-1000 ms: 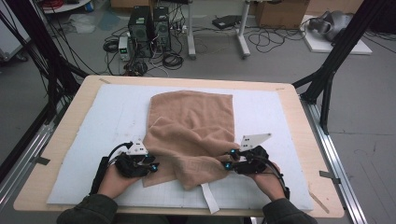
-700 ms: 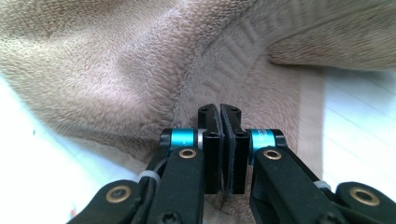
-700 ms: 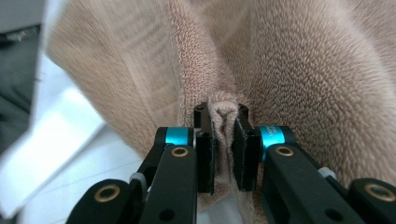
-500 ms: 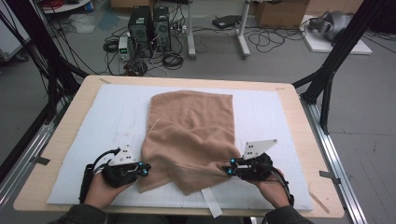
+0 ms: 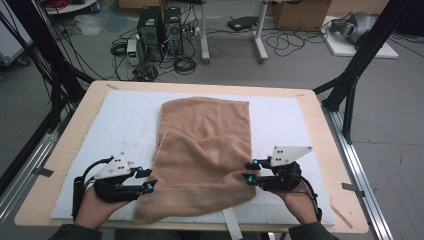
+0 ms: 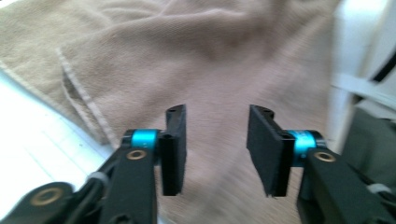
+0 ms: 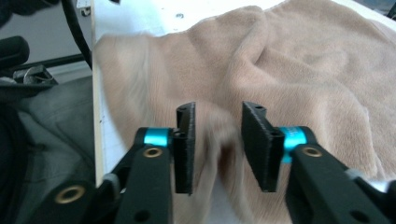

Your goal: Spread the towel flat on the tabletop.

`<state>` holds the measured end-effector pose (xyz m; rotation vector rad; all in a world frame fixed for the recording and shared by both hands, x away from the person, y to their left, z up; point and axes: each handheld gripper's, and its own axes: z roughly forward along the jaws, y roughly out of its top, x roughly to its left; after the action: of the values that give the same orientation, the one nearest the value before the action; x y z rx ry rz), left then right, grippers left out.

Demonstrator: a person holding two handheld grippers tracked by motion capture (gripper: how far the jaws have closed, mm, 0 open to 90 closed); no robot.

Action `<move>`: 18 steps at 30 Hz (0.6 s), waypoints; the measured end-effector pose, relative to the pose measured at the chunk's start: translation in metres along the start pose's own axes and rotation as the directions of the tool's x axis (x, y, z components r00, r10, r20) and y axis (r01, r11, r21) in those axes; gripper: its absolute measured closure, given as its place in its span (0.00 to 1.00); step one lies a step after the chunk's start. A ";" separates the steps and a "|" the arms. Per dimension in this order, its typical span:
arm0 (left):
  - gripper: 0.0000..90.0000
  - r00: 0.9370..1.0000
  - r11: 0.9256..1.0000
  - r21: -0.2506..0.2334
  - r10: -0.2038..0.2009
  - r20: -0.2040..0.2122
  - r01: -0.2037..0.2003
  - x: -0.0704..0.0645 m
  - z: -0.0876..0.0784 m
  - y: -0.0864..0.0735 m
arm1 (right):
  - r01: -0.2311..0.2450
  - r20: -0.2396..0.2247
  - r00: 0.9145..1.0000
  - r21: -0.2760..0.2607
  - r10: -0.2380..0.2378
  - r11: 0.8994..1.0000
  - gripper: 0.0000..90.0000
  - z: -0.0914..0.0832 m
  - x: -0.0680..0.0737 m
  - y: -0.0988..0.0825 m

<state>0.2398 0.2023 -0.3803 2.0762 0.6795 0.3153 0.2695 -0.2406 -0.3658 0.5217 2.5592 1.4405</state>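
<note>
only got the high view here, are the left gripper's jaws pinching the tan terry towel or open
observer: open. In the left gripper view the left gripper has its jaws apart, just opened, nothing between the pads; the tan terry towel lies beyond them.
operator: and the right one
observer: same. The right gripper has just opened too, with a bare gap and towel behind it.
operator: is the cloth flat in front of it
observer: no, a raised ridge of towel runs away from its jaws.

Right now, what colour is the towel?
Light brown, plain; the towel shows best in the high view.
</note>
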 end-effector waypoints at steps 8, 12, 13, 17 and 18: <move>0.61 1.000 0.991 0.133 0.023 -0.011 -0.021 0.017 0.057 -0.006 | 0.001 -0.024 1.000 0.069 0.001 0.998 0.68 0.016 -0.006 -0.008; 0.65 0.999 0.977 0.210 0.039 -0.005 -0.037 0.022 0.076 -0.009 | -0.021 -0.061 0.998 0.158 0.031 0.987 0.67 0.046 -0.011 -0.027; 0.66 0.999 0.972 0.231 0.053 -0.002 -0.051 0.022 0.079 -0.011 | -0.026 -0.068 0.997 0.168 0.038 0.985 0.67 0.052 -0.012 -0.031; 0.89 1.000 0.985 0.173 0.023 0.007 -0.024 0.020 0.076 -0.018 | -0.040 -0.103 0.993 0.198 0.062 0.979 0.83 0.075 -0.011 -0.047; 0.93 1.000 0.986 0.167 0.010 0.009 -0.012 0.019 0.074 -0.020 | -0.039 -0.115 0.991 0.189 0.062 0.981 0.88 0.075 -0.010 -0.048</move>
<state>0.2822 0.1713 -0.4390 2.2395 0.7106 0.2642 0.2911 -0.2075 -0.4465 0.5451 2.8137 1.2919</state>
